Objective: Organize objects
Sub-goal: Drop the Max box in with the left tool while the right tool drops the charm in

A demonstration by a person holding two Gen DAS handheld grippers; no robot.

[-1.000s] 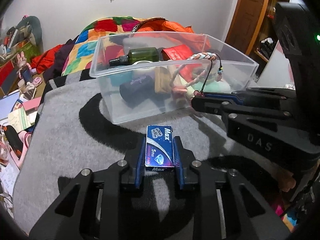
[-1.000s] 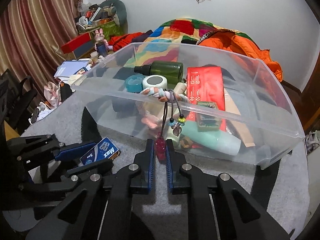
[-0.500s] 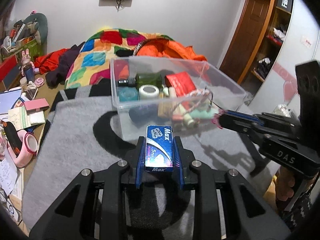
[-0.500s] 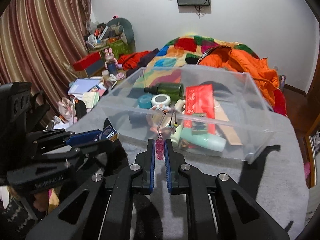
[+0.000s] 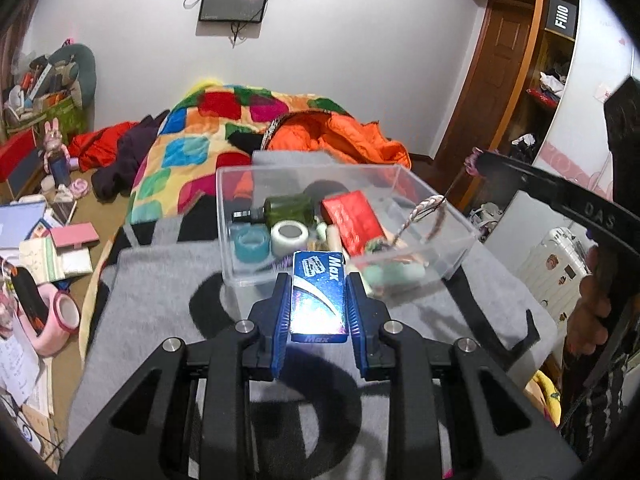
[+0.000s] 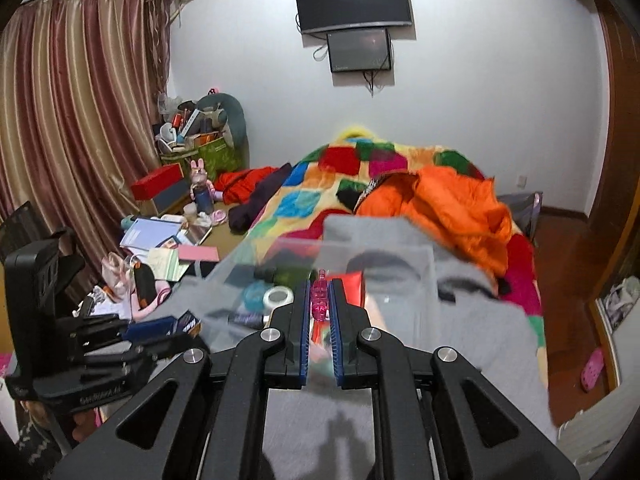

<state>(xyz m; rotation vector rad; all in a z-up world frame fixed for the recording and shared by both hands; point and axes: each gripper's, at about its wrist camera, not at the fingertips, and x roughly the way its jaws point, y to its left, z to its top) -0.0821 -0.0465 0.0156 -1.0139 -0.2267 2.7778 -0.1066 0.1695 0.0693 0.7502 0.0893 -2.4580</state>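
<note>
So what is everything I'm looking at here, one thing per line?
clear plastic bin: one, see-through, on the grey blanket
blue Max box: one, blue, clamped in the left claw, in front of the bin
pink charm: one, pink, pinched in the right claw, its cord running down into the bin
green bottle: one, dark green, lying in the bin
tape rolls: two, one white and one teal, side by side in the bin
red packet: one, red, in the bin
grey blanket: one, grey with black pattern, under the bin
patchwork quilt: one, multicoloured, behind the bin
orange jacket: one, orange, on the quilt
left claw: one, black with blue pads
right claw: one, black with blue pads
</note>
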